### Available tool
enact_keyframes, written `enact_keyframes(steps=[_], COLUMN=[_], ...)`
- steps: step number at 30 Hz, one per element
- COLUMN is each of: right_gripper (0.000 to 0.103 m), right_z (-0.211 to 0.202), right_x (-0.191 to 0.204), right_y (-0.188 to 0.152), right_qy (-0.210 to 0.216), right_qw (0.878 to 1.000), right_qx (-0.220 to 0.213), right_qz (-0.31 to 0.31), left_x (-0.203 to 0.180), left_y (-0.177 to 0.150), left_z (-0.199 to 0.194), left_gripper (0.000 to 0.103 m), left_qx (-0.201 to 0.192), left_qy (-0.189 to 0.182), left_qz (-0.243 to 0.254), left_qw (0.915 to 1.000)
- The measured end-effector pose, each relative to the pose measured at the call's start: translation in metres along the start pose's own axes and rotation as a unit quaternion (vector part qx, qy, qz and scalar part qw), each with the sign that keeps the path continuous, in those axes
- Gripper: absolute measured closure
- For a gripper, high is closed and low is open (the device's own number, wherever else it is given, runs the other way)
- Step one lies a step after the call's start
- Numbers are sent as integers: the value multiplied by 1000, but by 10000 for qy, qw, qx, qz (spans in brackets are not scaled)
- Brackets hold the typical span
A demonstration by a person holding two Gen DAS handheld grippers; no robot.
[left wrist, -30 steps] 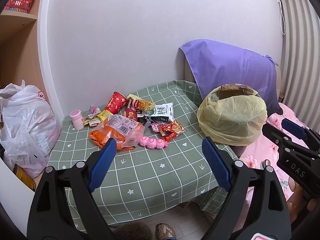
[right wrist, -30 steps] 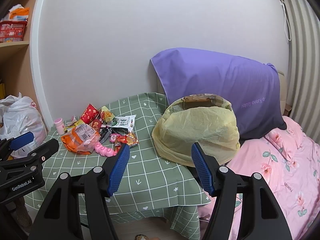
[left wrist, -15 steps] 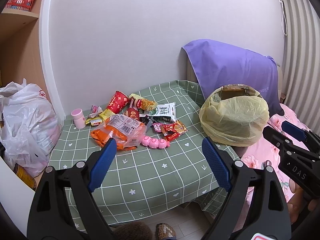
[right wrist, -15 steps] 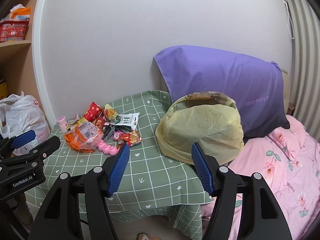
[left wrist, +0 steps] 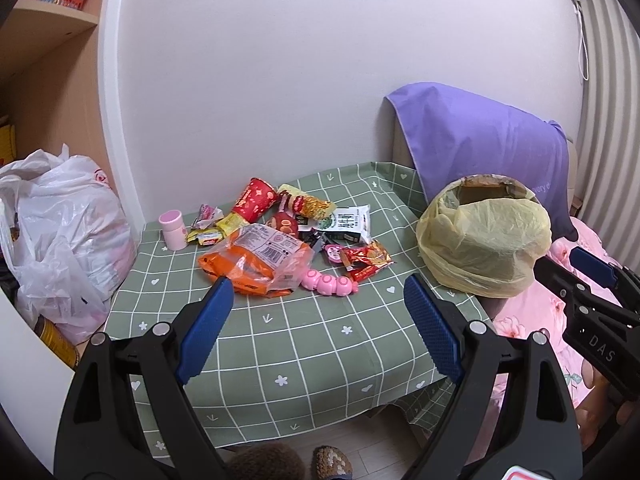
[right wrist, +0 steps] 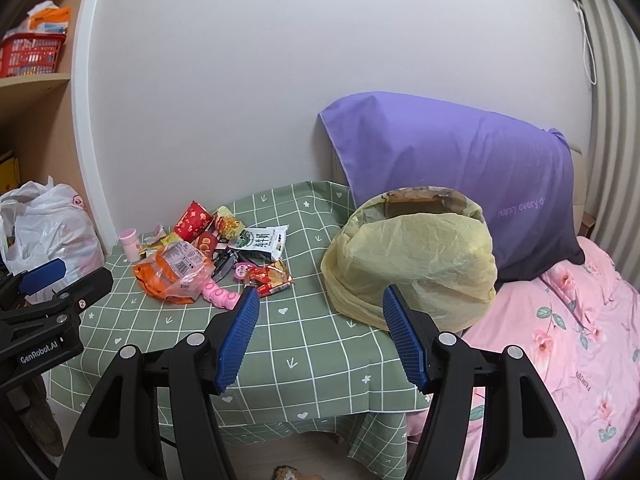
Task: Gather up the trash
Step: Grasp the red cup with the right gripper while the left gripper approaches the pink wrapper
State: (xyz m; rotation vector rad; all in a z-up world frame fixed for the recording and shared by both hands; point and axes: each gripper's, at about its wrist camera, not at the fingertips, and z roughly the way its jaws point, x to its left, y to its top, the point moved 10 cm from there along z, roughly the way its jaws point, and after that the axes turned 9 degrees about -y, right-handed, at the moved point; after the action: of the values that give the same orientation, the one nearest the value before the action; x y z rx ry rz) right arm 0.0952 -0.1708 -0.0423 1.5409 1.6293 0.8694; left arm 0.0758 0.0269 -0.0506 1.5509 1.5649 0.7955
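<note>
Both grippers hang in the air at the near edge of the table, well short of the rubbish. Left gripper has its blue-padded jaws spread wide and holds nothing; right gripper is likewise spread and empty, and sits in front of the bin.

On the green checked cloth, toward the wall, the trash lies in one loose heap. An orange snack bag with a clear panel is the nearest and largest piece. Just beside it on the right lies a pink segmented toy, and past that a red crinkled wrapper. Behind these a red paper cup is tipped on its side, next to a yellow noodle packet and a white-and-green packet. A small pink bottle stands upright at the left end of the heap.

At the right of the table, apart from the heap, stands a bin lined with a yellow bag, its mouth open. A purple pillow leans on the wall behind it, and a white plastic bag bulges at the table's left.
</note>
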Motion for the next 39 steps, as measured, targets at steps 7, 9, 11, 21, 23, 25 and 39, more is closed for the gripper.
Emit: enact_keyframes(steps=[7,9,11,21,23,25,39], right_gripper=[42,42,42,42,42,42,42], right_z=[0,0,0,1,2,5,63], right_x=[7,9,11,12,13,14,25], right_y=[0,1,1,3,5,6,26], right_qy=[75,92,105,112,121,119,328], right_qw=[10000,9999,9999,9999,9998,9998,9992], right_qx=[-7,-20,-32,-35,-37,-35,151], right_qz=[-58,-85,-99,-97,-120,-147,-195], left_x=[6,9,10,10,12,16,93], left_y=[0,1,1,1,3,5,10], left_z=[-4,-5,-5,-6,-5,-3,54], left_gripper=[20,20,20,20,20,20,20], left_qx=[-26,-34,-37,-38,-35,-46,151], left_qy=[67,91,98,109,117,136,408], left_qz=[-63,-91,-100,-108,-129,-156,-711], left_qw=[10000,9999,9999,9999,9998,9998,9965])
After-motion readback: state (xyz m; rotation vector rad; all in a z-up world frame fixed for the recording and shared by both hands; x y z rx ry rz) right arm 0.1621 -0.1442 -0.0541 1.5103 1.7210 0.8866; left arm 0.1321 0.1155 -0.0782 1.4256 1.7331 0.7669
